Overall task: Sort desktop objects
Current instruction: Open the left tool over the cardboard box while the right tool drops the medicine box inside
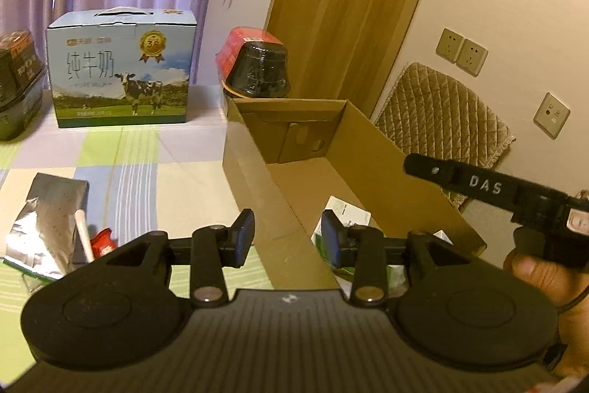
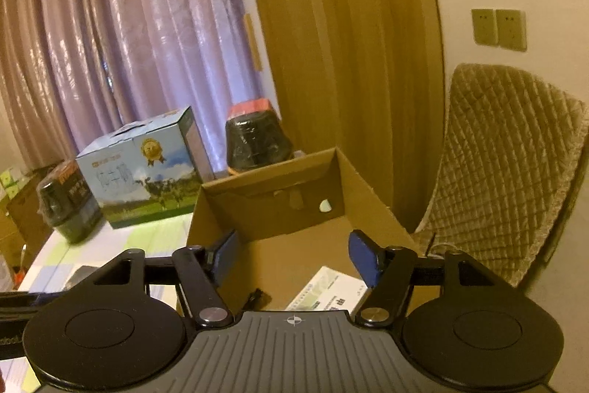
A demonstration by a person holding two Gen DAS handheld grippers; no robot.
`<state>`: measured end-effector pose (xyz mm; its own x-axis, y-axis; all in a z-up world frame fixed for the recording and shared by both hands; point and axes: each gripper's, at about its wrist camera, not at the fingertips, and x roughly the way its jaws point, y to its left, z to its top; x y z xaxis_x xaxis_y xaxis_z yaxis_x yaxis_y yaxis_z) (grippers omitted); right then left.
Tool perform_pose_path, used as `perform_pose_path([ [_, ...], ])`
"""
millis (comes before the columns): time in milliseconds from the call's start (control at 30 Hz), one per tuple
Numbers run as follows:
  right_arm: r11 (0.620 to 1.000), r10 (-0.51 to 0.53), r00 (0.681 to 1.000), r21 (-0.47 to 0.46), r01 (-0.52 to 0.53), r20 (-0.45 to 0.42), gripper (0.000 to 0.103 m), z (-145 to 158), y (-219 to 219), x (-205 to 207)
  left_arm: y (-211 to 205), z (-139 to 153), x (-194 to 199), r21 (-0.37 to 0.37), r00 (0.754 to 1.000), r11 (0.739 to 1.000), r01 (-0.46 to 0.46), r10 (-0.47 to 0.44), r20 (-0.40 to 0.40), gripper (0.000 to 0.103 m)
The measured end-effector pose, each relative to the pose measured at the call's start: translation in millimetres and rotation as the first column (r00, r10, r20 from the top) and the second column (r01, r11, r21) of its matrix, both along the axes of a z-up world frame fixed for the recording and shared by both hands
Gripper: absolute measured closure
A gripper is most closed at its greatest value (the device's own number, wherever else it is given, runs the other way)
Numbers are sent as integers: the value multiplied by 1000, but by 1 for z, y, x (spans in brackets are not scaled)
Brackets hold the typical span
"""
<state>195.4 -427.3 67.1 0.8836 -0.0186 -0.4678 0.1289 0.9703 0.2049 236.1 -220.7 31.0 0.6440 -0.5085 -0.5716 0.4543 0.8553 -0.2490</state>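
**A:** Item one, left hand-held gripper (image 1: 288, 236): you are holding it spread apart and empty, straddling the near wall of the cardboard box (image 1: 257, 168). Item two, right hand-held gripper (image 2: 294, 258): also parted, carrying nothing, hovering over the box floor.

**B:** Contents already boxed?

**A:** A white-and-green packet (image 2: 325, 290) lying flat at the near end, a small black piece (image 2: 257, 297) just beside it at its 9 o'clock. Outstanding on the tabletop (image 1: 165, 150): silver foil pouch (image 1: 48, 227), white stick (image 1: 84, 234), small red sachet (image 1: 103, 242), all around 9 o'clock of your left fingers.

**B:** Handling note?

**A:** I judge you are going back for those. Take the pouch by its stiff folded edge; foil is likely slipping otherwise.
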Motion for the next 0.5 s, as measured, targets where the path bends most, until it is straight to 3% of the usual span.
perform_pose_path([
  [300,997,-31,999,72,31,-10,28,2,4,-47,23,-5,-36,46,1000,999,-26,26,-7,56],
  [400,996,-28,1000,90,28,-3,22,4,15,-68,37,-7,-54,63,999,997,-37,38,-8,39],
  [500,994,-31,999,108,29,9,18,7,30,-91,49,-7,-72,94,999,995,-44,44,-1,32],
])
